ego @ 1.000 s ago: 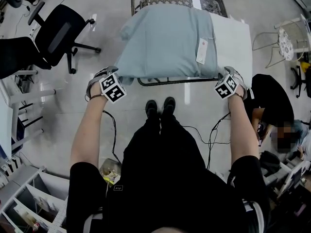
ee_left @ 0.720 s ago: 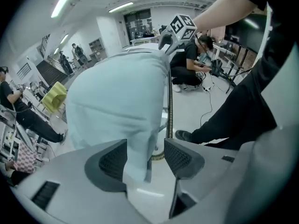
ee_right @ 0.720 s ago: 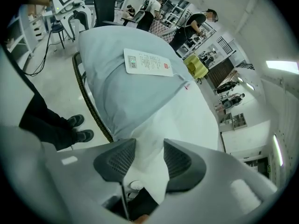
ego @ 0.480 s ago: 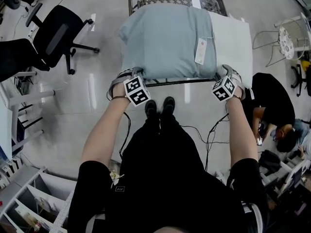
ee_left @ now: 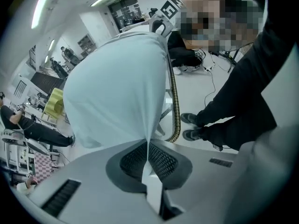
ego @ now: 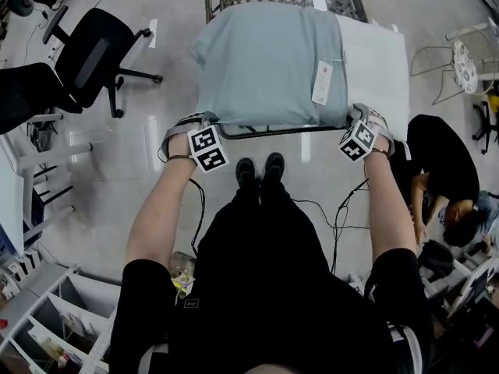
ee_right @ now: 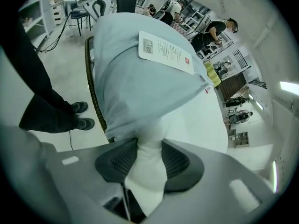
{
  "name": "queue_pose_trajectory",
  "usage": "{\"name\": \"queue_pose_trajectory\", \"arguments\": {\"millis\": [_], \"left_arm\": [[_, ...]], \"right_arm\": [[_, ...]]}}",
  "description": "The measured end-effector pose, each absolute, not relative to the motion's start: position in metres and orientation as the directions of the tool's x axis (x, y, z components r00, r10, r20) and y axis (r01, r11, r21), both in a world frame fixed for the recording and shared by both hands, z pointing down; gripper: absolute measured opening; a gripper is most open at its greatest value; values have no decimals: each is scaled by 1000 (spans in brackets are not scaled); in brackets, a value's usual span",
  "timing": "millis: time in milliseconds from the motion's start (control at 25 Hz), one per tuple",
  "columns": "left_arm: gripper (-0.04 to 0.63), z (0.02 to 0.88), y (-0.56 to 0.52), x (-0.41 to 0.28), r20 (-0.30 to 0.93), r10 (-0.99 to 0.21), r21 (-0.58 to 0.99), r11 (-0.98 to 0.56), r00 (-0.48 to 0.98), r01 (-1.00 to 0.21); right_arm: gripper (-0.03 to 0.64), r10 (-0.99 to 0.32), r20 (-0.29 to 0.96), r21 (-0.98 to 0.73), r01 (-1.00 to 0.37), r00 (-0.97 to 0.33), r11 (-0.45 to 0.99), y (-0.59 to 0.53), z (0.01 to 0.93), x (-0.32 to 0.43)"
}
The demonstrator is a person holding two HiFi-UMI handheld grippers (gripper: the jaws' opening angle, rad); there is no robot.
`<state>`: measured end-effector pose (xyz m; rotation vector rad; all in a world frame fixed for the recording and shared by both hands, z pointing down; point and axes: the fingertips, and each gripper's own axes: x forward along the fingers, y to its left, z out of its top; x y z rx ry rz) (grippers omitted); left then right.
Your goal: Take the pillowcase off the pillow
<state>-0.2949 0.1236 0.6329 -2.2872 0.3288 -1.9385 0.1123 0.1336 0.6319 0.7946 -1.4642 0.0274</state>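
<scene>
Pillow (ego: 374, 68) in its pillowcase (ego: 265, 61) fills nearly the whole surface (ego: 234, 1); only the near rim and a far strip of grille are bare. The near edge is crowded: left gripper (ego: 207, 125) and right gripper (ego: 361, 118) at the 2 near corners, shoes (ego: 261, 168) just below between them. Floor on the left is open up to the office chair (ego: 93, 53). The right side is tight: crouched person (ego: 440, 178) near, white wire chair (ego: 460, 65) beyond. Cables (ego: 327, 213) trail by the feet. Shelves (ego: 39, 318) sit low left, well apart.
</scene>
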Motion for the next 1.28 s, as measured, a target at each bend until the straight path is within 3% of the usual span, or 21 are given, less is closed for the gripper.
{"name": "queue_pose_trajectory", "arguments": {"millis": [400, 640, 720, 840, 960, 1280], "left_arm": [[8, 622, 113, -336, 955, -267, -258, -962, 127, -84], [8, 605, 107, -334, 950, -268, -235, -952, 163, -196], [16, 597, 110, -327, 947, -262, -229, -956, 186, -183], [86, 571, 109, -306, 923, -250, -190, -957, 293, -218], [86, 544, 89, -287, 887, -283, -195, -946, 365, -261], [84, 510, -8, -215, 859, -347, -255, -927, 376, -274]], "right_arm": [[156, -416, 902, 417, -494, 118, 763, 142, 621, 114], [253, -403, 914, 342, -611, 41, 714, 152, 604, 90], [270, -398, 916, 342, -597, 42, 726, 155, 602, 87], [270, -422, 906, 358, -609, 43, 707, 151, 590, 88], [269, -459, 888, 377, -627, 35, 682, 139, 573, 91], [268, -522, 852, 374, -641, -48, 670, 52, 554, 109]]}}
